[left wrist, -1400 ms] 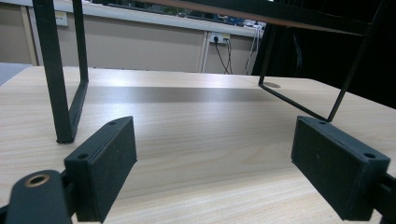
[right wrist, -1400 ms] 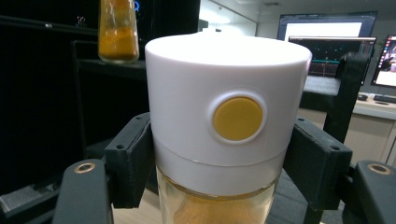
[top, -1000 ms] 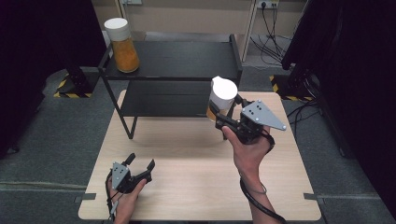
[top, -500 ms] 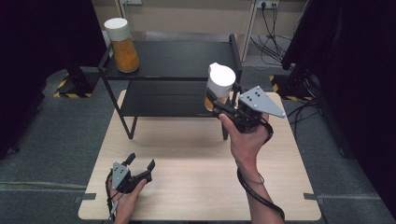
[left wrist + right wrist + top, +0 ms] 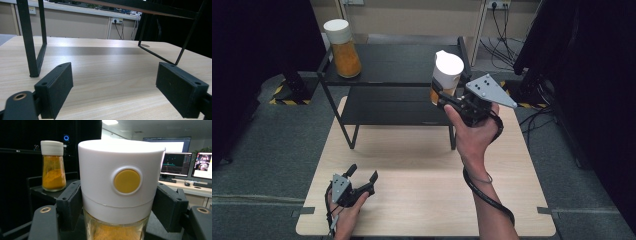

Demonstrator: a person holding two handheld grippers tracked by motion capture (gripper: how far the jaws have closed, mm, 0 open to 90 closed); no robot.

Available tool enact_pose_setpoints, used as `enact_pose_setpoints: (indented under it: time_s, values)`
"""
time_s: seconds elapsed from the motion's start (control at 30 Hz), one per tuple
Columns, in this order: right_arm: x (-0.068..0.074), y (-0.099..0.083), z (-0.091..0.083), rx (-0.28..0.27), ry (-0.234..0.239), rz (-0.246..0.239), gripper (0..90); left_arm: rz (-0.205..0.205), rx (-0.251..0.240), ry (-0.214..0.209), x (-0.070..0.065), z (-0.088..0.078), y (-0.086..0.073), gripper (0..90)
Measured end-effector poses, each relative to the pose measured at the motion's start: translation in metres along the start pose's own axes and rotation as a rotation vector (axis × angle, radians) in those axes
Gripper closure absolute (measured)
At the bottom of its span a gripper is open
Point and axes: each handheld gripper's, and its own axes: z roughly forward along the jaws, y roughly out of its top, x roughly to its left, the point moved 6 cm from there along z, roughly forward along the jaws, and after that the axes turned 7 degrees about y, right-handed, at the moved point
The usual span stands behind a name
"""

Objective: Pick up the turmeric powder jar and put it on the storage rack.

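Note:
My right gripper [image 5: 443,97] is shut on a spice jar [image 5: 446,75] with a white lid and orange powder, held upright in the air by the right end of the black two-tier shelf [image 5: 402,65]. Up close, the jar [image 5: 120,192] sits between the two black pads, a yellow button on its lid facing me. A second jar [image 5: 342,47] of the same kind stands on the top tier at the left, also seen as the far jar [image 5: 53,166]. My left gripper [image 5: 362,176] rests open on the wooden table [image 5: 422,190] near the front left, nothing between its pads [image 5: 56,87].
The shelf's thin black legs [image 5: 31,42] stand on the table just ahead of the left gripper. Grey floor surrounds the table, with cables [image 5: 507,20] at the back right and dark screens at both sides. Monitors [image 5: 175,165] glow in the background.
The right hand has lifted the jar and carried it up toward the top tier's right end. The left gripper has stayed put.

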Motion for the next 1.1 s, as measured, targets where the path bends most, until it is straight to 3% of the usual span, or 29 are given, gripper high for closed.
enact_pose_setpoints:
  time_s: [0.43,1.1]
  values:
    - [-0.010,0.005,0.017,0.005,-0.035,0.031,30.4,0.002,-0.001,-0.001,0.000,0.000,0.000,13.4]
    - [-0.019,0.023,0.042,0.025,-0.080,0.030,30.4,-0.005,0.001,-0.007,0.000,0.001,0.000,13.4]
